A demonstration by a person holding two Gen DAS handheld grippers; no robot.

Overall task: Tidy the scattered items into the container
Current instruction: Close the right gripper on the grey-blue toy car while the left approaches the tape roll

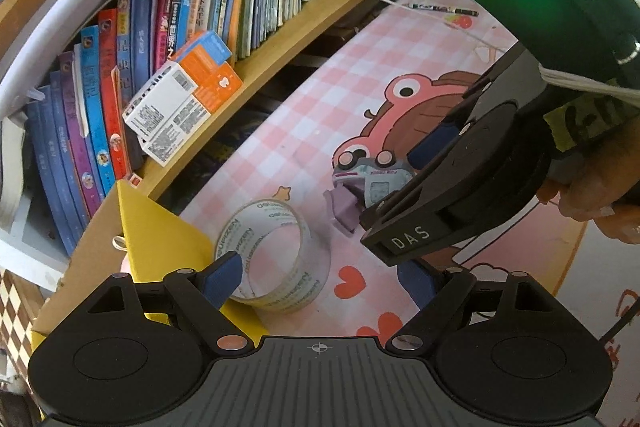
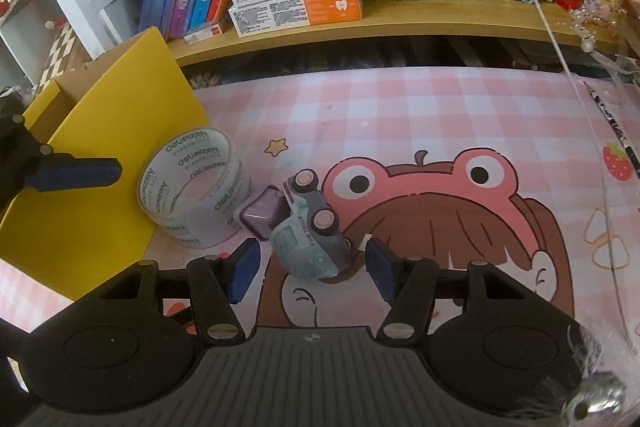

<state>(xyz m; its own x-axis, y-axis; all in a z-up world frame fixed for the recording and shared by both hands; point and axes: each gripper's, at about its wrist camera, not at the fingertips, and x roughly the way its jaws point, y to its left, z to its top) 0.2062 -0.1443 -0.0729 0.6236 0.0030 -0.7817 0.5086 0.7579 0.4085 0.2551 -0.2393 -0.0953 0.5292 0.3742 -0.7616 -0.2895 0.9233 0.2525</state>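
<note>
The right gripper (image 2: 306, 269) stands wide open, its pads on either side of the toy car (image 2: 310, 227), which lies tipped on the pink mat (image 2: 440, 115) against a purple block (image 2: 262, 213). The left gripper (image 1: 320, 279) is open and empty over the tape roll (image 1: 272, 251), beside the yellow box (image 1: 160, 239).

both grippers are black plastic with blue finger pads (image 2: 244, 273) and round silver screws; the right gripper (image 1: 400, 187) carries white "das" lettering and a green light.
</note>
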